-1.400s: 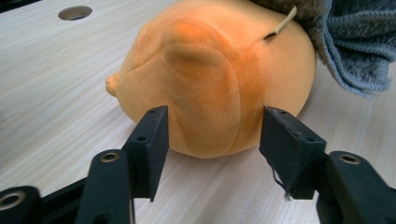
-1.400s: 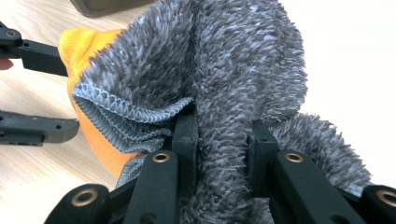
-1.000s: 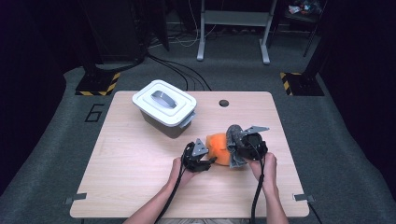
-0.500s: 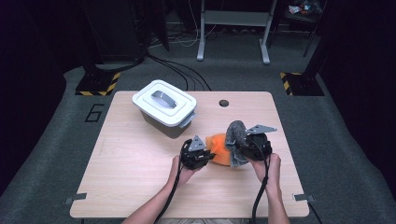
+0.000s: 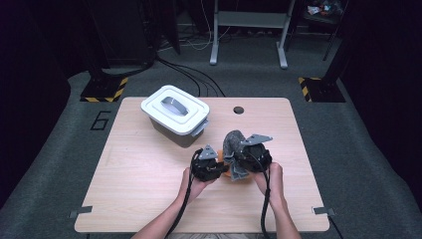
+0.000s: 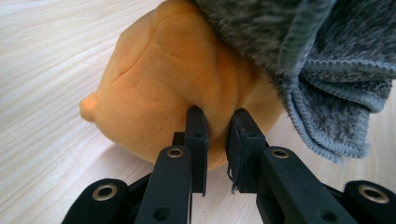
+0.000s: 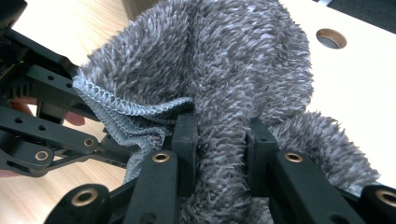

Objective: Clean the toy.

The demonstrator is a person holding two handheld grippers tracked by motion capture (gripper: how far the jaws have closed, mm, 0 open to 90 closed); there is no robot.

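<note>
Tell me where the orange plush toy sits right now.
In the high view the orange plush toy lies on the near-right part of the table, between the two hands, largely under the grey fuzzy cloth.

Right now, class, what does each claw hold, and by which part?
Left claw pinches a fold of the orange plush toy; right claw grips a bunched fold of the grey fluffy cloth.

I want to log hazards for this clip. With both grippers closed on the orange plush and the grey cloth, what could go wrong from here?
1. The left gripper pinches only a small fold of the orange plush; a pull could slip it free.
2. The right gripper clamps a thick bunch of the grey cloth, which drapes over the plush; lifting may drag the plush along.
3. The white lidded bin stands close behind; a wide swing might knock it.
</note>
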